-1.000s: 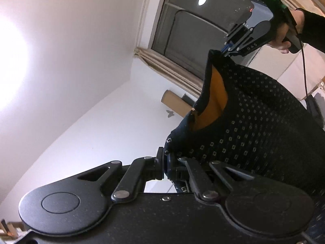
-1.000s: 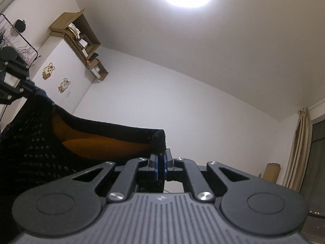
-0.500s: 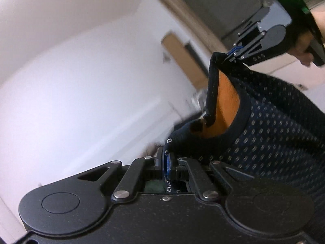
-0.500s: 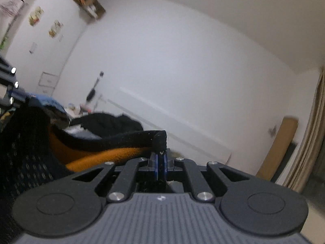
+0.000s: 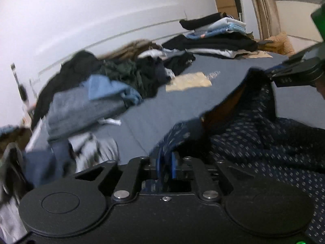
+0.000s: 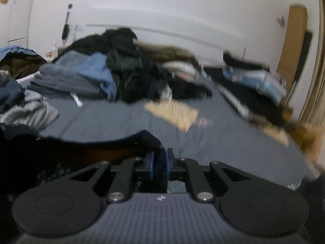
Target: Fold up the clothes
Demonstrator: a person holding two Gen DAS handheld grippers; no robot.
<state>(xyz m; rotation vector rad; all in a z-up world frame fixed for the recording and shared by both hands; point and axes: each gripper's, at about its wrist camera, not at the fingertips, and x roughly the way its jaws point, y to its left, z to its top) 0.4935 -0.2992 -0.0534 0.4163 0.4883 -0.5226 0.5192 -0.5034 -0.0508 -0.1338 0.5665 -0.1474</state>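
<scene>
A dark navy garment (image 5: pixel 254 142) with small pale squares and an orange lining hangs between both grippers over the blue-grey bed (image 5: pixel 182 105). My left gripper (image 5: pixel 165 162) is shut on one edge of it. My right gripper (image 6: pixel 159 162) is shut on the other edge; it also shows in the left wrist view (image 5: pixel 270 74) at the upper right. In the right wrist view the garment (image 6: pixel 71 152) stretches away to the left, low over the bed (image 6: pixel 223 142).
A heap of unfolded clothes (image 5: pixel 97 89) lies across the back of the bed, also in the right wrist view (image 6: pixel 113 73). A stack of folded clothes (image 5: pixel 219 36) stands at the far right. A beige cloth (image 6: pixel 172 112) lies flat mid-bed.
Both grippers have swung down from pointing at the ceiling and wall to facing the bed, carrying the garment down with them. Both stay shut on it.
</scene>
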